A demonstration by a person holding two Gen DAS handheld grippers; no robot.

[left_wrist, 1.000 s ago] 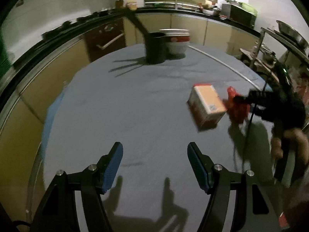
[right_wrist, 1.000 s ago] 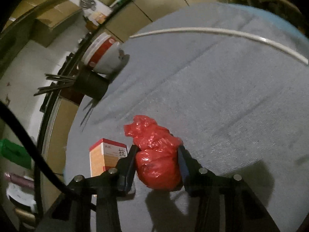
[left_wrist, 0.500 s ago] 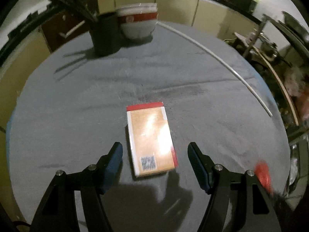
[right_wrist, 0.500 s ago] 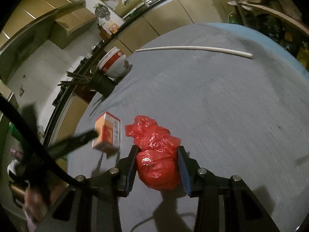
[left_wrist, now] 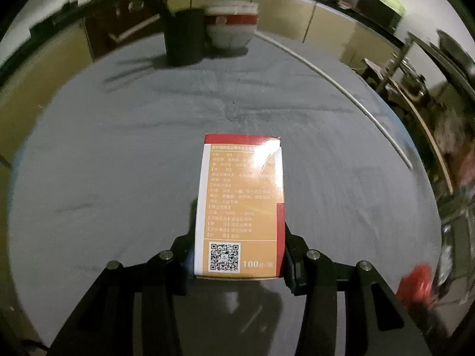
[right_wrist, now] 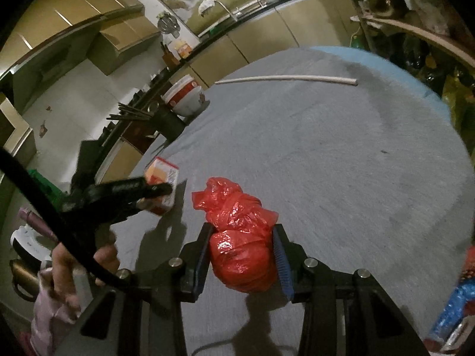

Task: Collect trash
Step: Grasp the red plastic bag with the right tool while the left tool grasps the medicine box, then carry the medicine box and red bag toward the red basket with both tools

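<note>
Your left tool [left_wrist: 239, 262] has slid over the box [left_wrist: 240, 204], jaws closing around it; right tool [right_wrist: 242, 259] grips the red bag [right_wrist: 240, 237]. Neither binned yet.

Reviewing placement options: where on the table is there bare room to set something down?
Free: the grey cloth between the white rod and the red bag, and left of the box. Crowded: the far edge, where the black holder and bowl stand together.
</note>
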